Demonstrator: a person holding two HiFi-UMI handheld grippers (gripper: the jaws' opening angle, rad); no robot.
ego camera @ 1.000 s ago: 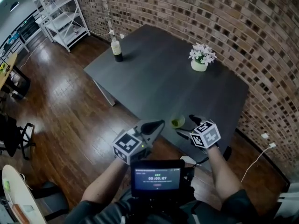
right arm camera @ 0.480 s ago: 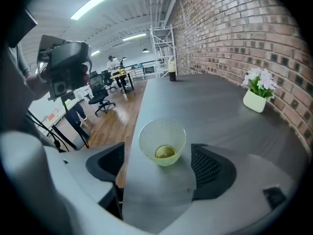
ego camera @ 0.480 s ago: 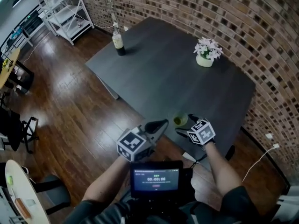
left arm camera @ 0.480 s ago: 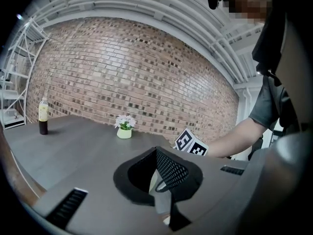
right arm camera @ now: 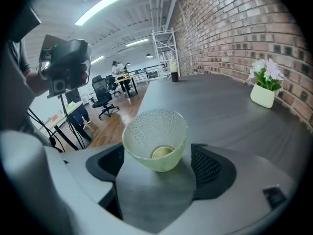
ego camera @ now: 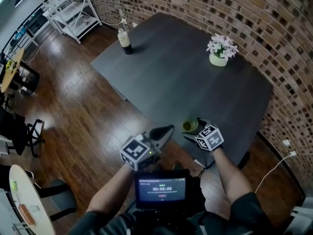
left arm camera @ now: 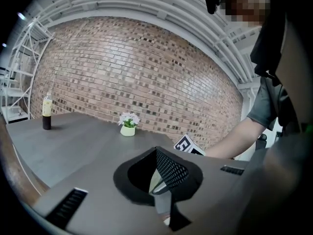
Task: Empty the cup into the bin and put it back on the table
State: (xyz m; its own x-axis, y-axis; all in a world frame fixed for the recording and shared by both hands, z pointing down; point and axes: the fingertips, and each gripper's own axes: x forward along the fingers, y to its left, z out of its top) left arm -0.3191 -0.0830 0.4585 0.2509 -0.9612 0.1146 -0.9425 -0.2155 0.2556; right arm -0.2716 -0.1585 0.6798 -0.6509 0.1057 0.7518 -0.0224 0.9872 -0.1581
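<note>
Though newly open round cup, right gripper over table by brick wall; left gripper clenched.

Between right claw jaws, just opening, green cup; seemingly untouched; on table.

Soft indoor light, heavy wide-angle bend

Your head view is rather dim and slightly soft. Pale glare streaks the wood floor at the left, and the dark table stays matte. In your right gripper view the ceiling strip lights burn bright. The cup is crisp there, while the far room goes hazy. Both gripper views bow the brick wall into a curve and fall to black at the corners.
</note>
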